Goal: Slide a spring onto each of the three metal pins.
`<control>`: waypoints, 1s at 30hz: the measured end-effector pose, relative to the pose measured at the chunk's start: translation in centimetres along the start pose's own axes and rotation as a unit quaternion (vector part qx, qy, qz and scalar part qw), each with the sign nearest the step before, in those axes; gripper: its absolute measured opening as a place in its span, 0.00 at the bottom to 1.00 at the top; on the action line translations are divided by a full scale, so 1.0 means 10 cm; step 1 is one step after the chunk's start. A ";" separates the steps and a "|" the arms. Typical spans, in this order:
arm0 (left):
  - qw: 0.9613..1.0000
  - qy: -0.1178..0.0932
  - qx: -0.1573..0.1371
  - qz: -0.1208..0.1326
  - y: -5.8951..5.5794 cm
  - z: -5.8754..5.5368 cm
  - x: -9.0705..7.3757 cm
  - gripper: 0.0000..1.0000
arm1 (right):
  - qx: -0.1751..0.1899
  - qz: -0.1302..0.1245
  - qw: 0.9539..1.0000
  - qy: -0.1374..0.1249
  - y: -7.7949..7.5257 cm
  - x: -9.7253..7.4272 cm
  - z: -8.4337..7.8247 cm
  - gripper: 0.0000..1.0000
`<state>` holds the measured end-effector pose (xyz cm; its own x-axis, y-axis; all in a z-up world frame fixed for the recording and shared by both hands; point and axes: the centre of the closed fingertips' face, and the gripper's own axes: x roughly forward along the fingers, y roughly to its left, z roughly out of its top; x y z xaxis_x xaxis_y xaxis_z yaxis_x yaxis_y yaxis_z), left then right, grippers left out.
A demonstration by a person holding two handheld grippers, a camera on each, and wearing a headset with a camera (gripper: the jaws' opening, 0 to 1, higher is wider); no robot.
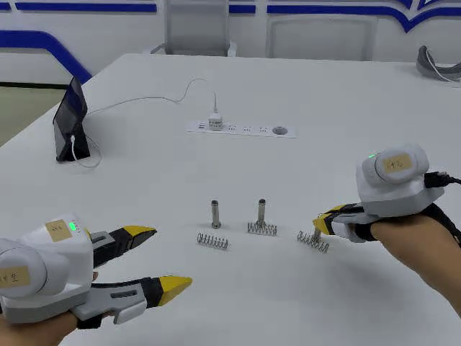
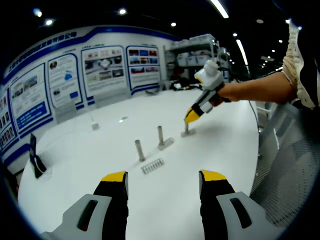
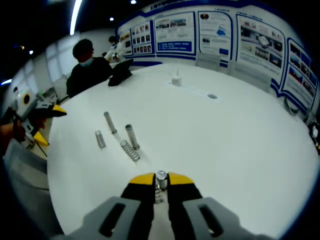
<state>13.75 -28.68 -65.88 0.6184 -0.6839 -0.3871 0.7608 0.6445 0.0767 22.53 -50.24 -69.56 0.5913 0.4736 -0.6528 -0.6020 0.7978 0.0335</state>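
- Between the jaws of the right hand-held gripper (image 3: 161, 181) stood the first pin (image 3: 161, 175), upright on the counter (image 3: 240, 150). The jaws were drawn in close around its top and appeared to pinch it.
- Just below that gripper's tips lay the first spring (image 1: 313, 241), on its side at the pin's foot and not threaded on.
- Off to that gripper's left stood the second pin (image 1: 261, 211) and, beyond it, the third pin (image 1: 215, 214), both upright and bare. The second spring (image 1: 262, 229) and the third spring (image 1: 212, 241) each lay flat just beside its own pin's base.
- The left hand-held gripper (image 2: 164, 177) hung above the counter with its jaws wide apart and nothing between them. The third spring lay ahead of it, nearest of the three.
- No spring was on a pin yet, so the task seemed to be at its first step, with the right gripper steadying a pin.
- The next move probably called for picking up a spring by one end, turning it upright and lining its bore over a pin top. The right gripper's hold covered the first pin's top, so it would likely have to let go or shift before a spring could drop on.
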 end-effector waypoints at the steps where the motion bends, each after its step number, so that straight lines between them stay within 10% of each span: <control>1: 1.000 0.000 0.000 0.000 0.00 0.00 0.00 0.58 | 0.000 0.001 1.000 -0.001 0.00 -0.01 0.00 0.10; 30: 1.000 0.000 -0.004 -0.013 0.00 -0.03 0.05 0.57 | -0.065 0.042 0.996 0.038 0.06 0.03 -0.38 0.17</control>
<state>13.96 -28.89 -66.33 0.5981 -0.7003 -0.3897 0.7752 0.6290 0.0596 20.31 -51.08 -72.64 0.4954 0.5034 -0.7079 -0.7152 0.6989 -0.0035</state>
